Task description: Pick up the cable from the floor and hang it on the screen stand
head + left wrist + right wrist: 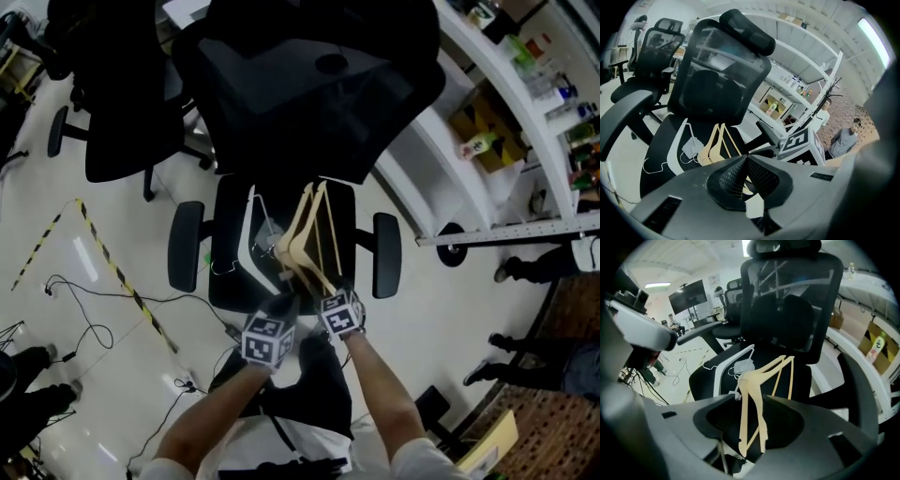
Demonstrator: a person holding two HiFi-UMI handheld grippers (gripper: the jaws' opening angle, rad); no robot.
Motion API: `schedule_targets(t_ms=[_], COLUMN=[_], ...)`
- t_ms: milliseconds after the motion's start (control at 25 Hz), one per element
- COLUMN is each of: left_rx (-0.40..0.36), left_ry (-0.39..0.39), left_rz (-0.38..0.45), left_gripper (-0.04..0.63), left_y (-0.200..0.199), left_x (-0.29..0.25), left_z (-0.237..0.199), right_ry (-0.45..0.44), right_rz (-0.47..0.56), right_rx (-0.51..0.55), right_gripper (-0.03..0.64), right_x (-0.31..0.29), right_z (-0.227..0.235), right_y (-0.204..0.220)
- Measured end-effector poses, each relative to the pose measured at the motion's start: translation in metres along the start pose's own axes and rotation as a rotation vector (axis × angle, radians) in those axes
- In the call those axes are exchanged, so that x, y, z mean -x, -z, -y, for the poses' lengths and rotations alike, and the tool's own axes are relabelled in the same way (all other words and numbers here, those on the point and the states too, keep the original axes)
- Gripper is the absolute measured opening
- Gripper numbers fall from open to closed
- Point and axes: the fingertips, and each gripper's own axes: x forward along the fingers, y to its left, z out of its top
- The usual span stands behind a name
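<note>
The left gripper (746, 159) was seen with its ribbed black pads pressed together at the tips, and nothing was caught between them. The right gripper (757, 416) was held with its jaws wide apart. 2 pale wooden coat hangers (751, 394) were framed in that gap, though no clamping on them could be made out.

Just beyond, these hangers were propped on the seat of a black mesh office chair (225, 281). Beside them were 1 white plastic hanger (247, 239) and a small white adapter with a thin white lead (268, 232).

The task's thing, a thin black cable (141, 296), was found on the pale floor to the left of the chair. It lay near a strip of yellow-and-black tape (122, 281), well apart from both grippers. Farthest off, a dark flat screen on its stand (688, 296) was made out in the right gripper view.

3 risks were judged likely:
- The hangers could be snagged by the open jaws and dragged off the seat if the right gripper were swung away carelessly.
- The white lead could be mistaken for the floor cable.
- The thin, looped black cable could be pinched poorly and slip, or be pulled taut against whatever it was tangled with.
</note>
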Motion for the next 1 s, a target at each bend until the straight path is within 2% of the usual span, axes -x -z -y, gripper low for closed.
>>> schedule_targets(t_ms=[320,760,1000], left_rx=[0.039,0.073,0.097], left_ry=[-0.03,-0.072,-0.082], left_rz=[0.011,0.002,-0.01], left_gripper=[-0.013,-0.013,-0.012], left_y=[0.019,0.031,0.037], left_x=[-0.033,-0.06,-0.063], left_z=[-0.037,-0.076,-0.082], right_ry=[-0.027,-0.035,-0.046], right_rz=[-0.114,-0.14,-0.168], right_rx=[0.062,0.148,0.184], right_gripper=[0.213,0.207,0.195], right_x=[-0.075,-0.118,-0.13], right_z=[0.015,0.02,0.019], right_y=[0.027,0.029,0.033])
